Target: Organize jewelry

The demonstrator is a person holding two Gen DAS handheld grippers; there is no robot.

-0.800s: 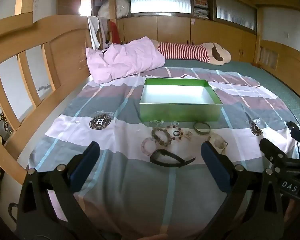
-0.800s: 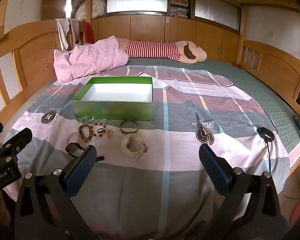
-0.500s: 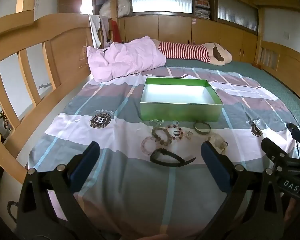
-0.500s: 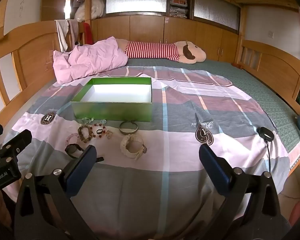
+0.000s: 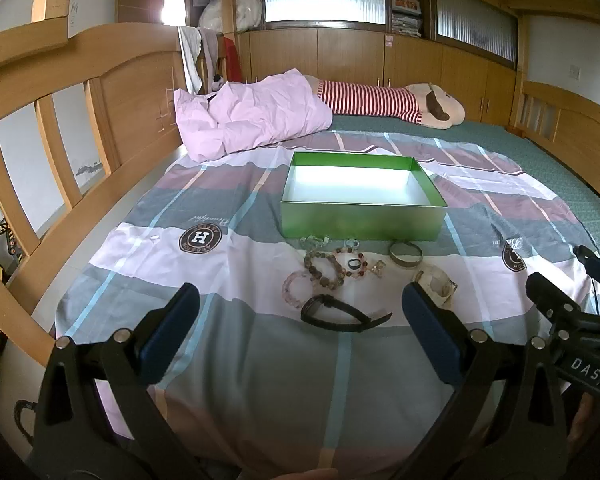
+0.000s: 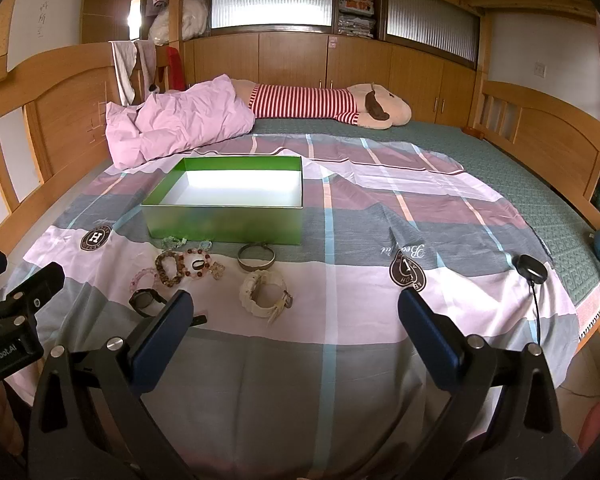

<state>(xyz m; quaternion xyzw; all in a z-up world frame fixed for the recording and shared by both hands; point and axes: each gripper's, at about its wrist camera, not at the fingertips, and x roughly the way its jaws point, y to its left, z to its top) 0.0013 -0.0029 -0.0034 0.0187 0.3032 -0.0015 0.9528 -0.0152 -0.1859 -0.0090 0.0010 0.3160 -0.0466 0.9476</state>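
An open green box with a white inside lies on the striped bedsheet. Just in front of it lie several pieces: a brown bead bracelet, a pink bead bracelet, a metal bangle, a white watch and a black watch. My left gripper hangs open over the near sheet, short of the black watch. My right gripper is open too, nearer than the white watch and right of it. Neither holds anything.
A crumpled pink quilt and a striped plush toy lie at the far end. Wooden bed rails run along the left and right. A small black device on a cord sits on the sheet at right.
Both views have shifted only slightly; the jewelry and box lie as before and both grippers stay open.
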